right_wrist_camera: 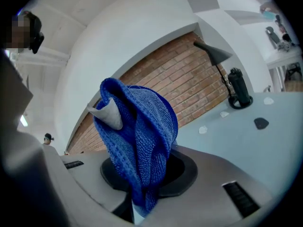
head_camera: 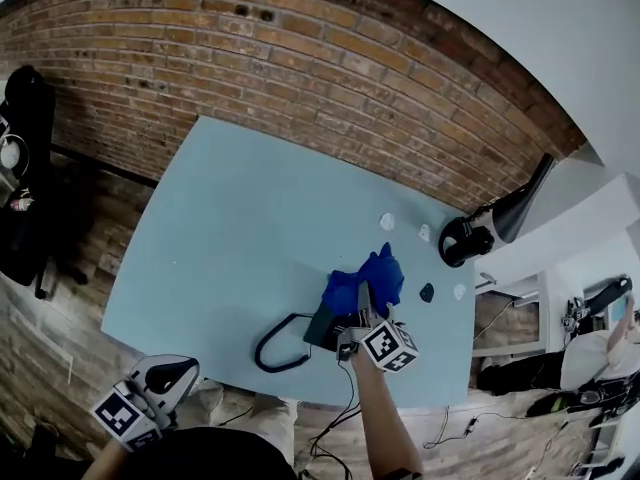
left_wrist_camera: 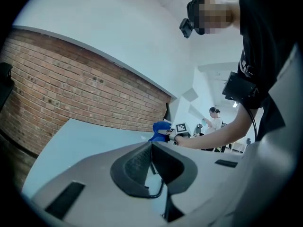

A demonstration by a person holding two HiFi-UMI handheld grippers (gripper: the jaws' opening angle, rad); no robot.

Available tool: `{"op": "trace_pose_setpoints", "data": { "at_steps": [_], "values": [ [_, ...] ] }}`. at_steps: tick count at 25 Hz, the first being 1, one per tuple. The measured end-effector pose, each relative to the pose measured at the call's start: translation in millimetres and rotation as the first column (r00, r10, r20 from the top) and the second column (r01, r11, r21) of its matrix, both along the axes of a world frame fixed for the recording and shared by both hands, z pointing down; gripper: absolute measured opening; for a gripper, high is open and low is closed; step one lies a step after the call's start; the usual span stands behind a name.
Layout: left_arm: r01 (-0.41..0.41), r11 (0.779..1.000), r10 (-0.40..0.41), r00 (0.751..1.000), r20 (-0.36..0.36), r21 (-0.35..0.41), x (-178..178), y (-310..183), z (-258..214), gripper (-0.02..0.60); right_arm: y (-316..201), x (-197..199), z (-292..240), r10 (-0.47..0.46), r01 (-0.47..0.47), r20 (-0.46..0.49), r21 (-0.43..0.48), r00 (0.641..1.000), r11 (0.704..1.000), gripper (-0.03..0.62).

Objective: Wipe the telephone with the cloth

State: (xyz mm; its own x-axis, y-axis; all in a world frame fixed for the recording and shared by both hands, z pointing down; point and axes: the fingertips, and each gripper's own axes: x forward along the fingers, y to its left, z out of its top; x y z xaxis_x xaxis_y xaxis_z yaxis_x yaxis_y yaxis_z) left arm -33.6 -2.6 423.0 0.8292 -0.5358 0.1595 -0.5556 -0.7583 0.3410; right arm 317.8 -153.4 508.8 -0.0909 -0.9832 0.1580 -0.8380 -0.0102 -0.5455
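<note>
Two tools: the right tool (right_wrist_camera: 142, 183) pinches the cloth (right_wrist_camera: 137, 141) over the phone (head_camera: 325, 326), with wiping seemingly barely begun. The left tool (left_wrist_camera: 151, 162), pressed together and empty, hangs well clear of the phone.

The telephone (head_camera: 320, 329) is largely covered by the cloth (head_camera: 370, 278) clamped in the right hand-held gripper (head_camera: 358, 316), the left hand-held gripper (head_camera: 160, 383) is cut by the head view's lower edge, and the pale scraps (head_camera: 387, 221) beyond the right one are too small to be identified.
</note>
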Motion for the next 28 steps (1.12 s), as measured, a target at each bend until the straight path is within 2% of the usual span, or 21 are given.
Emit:
{"op": "trace_pose_setpoints", "data": {
  "at_steps": [3, 7, 11, 15, 19, 22, 24, 28],
  "values": [
    [0.006, 1.000, -0.006, 1.000, 0.016, 0.006, -1.7, 0.2, 0.7, 0.012, 0.3, 9.9, 35.7, 0.051, -0.047, 0.066, -0.062, 0.997, 0.997, 0.096],
    [0.013, 1.000, -0.013, 1.000, 0.021, 0.003, -7.3, 1.3, 2.3, 0.012, 4.5, 8.3, 65.0, 0.057, -0.058, -0.017, -0.133, 0.998, 0.989, 0.097],
    [0.012, 1.000, -0.012, 1.000, 0.020, 0.016, -10.8, -1.7, 1.8, 0.012, 7.3, -8.3, 99.1, -0.043, -0.015, -0.196, -0.285, 0.980, 0.958, 0.097],
    [0.002, 1.000, -0.002, 1.000, 0.015, 0.025, -13.4, -3.6, 1.3, 0.012, 4.6, -22.1, 103.8, -0.150, 0.017, -0.364, -0.343, 0.919, 0.939, 0.097],
    [-0.008, 0.999, 0.007, 1.000, 0.018, 0.033, -15.7, -5.8, 3.0, 0.012, -7.8, -34.0, 106.7, -0.248, 0.061, -0.422, -0.409, 0.872, 0.910, 0.097],
    [-0.010, 0.999, 0.010, 1.000, 0.006, 0.033, -18.7, -6.3, 2.3, 0.012, -11.6, -34.6, 109.5, -0.270, 0.056, -0.418, -0.456, 0.867, 0.888, 0.097],
    [-0.013, 0.999, 0.013, 1.000, 0.004, 0.032, -19.9, -7.6, 1.5, 0.012, -11.5, -35.7, 109.3, -0.281, 0.064, -0.416, -0.463, 0.865, 0.884, 0.097],
    [-0.030, 0.999, 0.030, 1.000, 0.010, 0.030, -19.7, -6.3, 2.8, 0.012, -6.3, -37.7, 111.8, -0.303, 0.071, -0.458, -0.457, 0.836, 0.887, 0.097]
  ]
}}
